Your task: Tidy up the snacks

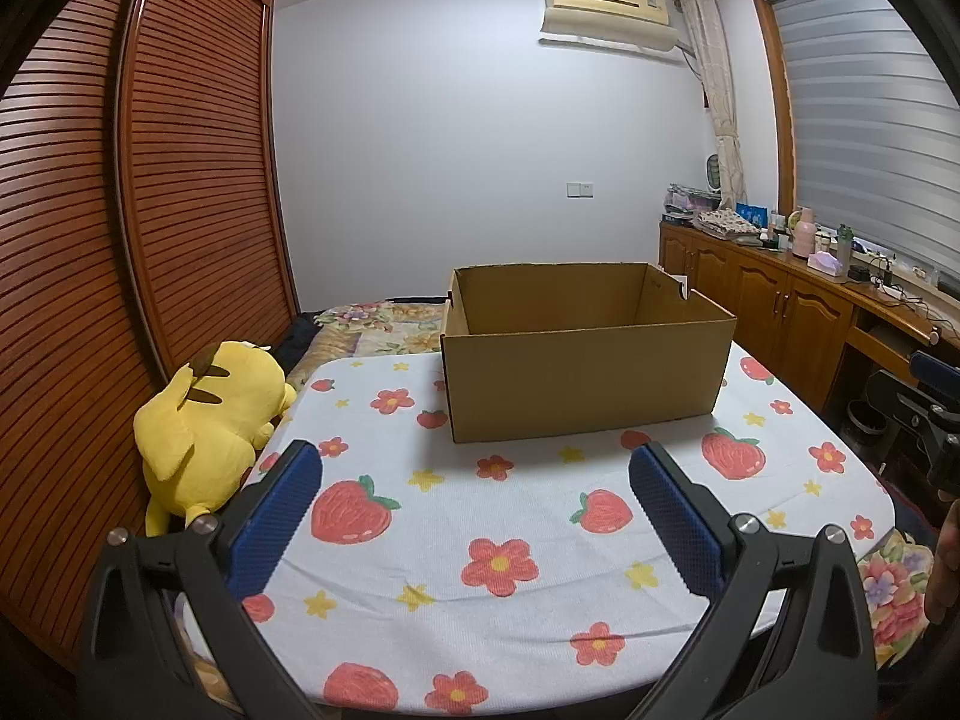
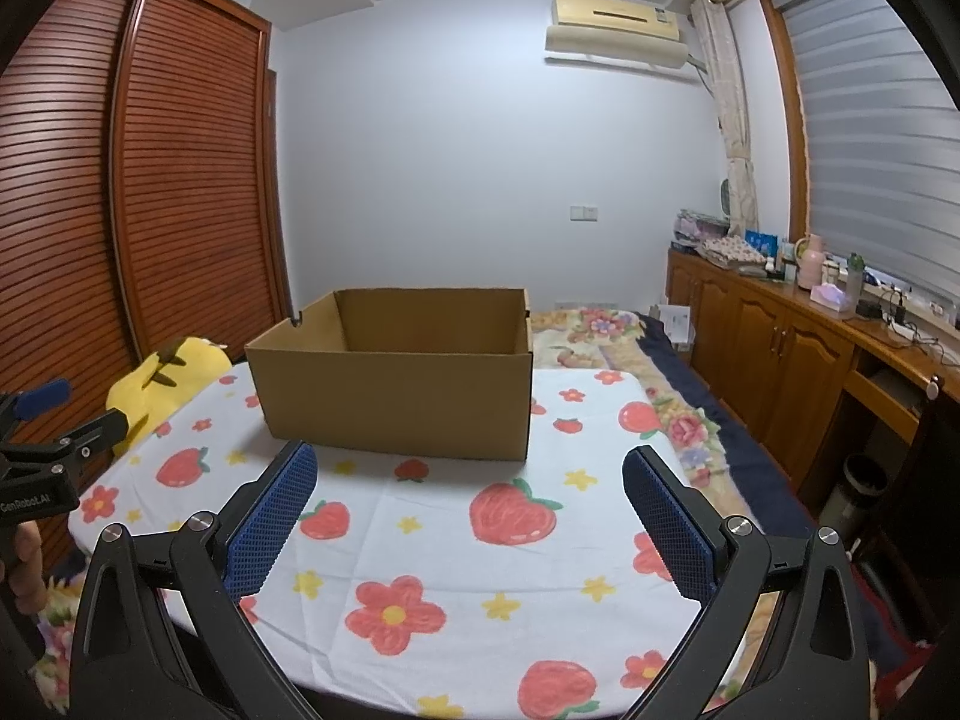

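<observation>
From left to right: a slatted reddish-brown wooden wardrobe lines the left wall; below it a yellow plush toy with brown-striped back lies against the left edge of a table under a white cloth printed with red strawberries and flowers. The left gripper hovers over the cloth's near part, its blue ribbed pads spread wide and holding nothing. Toward the far side of the cloth stands an open-topped brown corrugated cardboard box, its visible interior bare; no snacks appear in either view, so their location cannot be told. The right gripper is likewise spread wide and empty, aimed at the same box. Judged by its material, the box should be light and fairly stiff, though its thin walls would flex under a pinch; the top rim of a side wall, near a corner, looks the soundest place to grasp. At far right, a wooden cabinet carries bottles and small clutter beneath a blinded window.
</observation>
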Demonstrator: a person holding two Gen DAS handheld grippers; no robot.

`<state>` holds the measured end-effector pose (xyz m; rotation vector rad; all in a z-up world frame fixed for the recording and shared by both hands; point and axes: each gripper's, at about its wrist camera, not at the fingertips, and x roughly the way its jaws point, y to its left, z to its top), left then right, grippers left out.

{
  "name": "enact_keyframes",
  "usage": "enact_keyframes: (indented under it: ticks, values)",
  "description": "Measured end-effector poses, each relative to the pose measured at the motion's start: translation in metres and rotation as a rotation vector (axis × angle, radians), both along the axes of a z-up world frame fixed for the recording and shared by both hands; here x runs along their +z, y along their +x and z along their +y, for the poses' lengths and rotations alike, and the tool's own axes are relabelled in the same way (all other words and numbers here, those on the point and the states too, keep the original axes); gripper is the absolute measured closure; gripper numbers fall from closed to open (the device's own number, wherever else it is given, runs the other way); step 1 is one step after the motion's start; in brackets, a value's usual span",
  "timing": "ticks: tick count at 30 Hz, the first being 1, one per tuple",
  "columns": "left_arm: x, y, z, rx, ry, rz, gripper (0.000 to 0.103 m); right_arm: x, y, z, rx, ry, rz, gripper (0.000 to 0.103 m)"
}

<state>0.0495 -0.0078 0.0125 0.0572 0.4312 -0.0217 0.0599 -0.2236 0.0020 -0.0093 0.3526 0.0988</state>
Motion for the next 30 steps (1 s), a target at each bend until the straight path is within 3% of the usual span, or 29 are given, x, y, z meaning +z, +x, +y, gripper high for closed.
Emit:
enact_keyframes:
  ticks: [30]
  values:
    - [-0.0004, -0.0019, 0.0004, 0.001, 0.003, -0.003, 0.000, 0.0001, 0.0002, -0.0002, 0.000, -0.001, 0.001, 0.000]
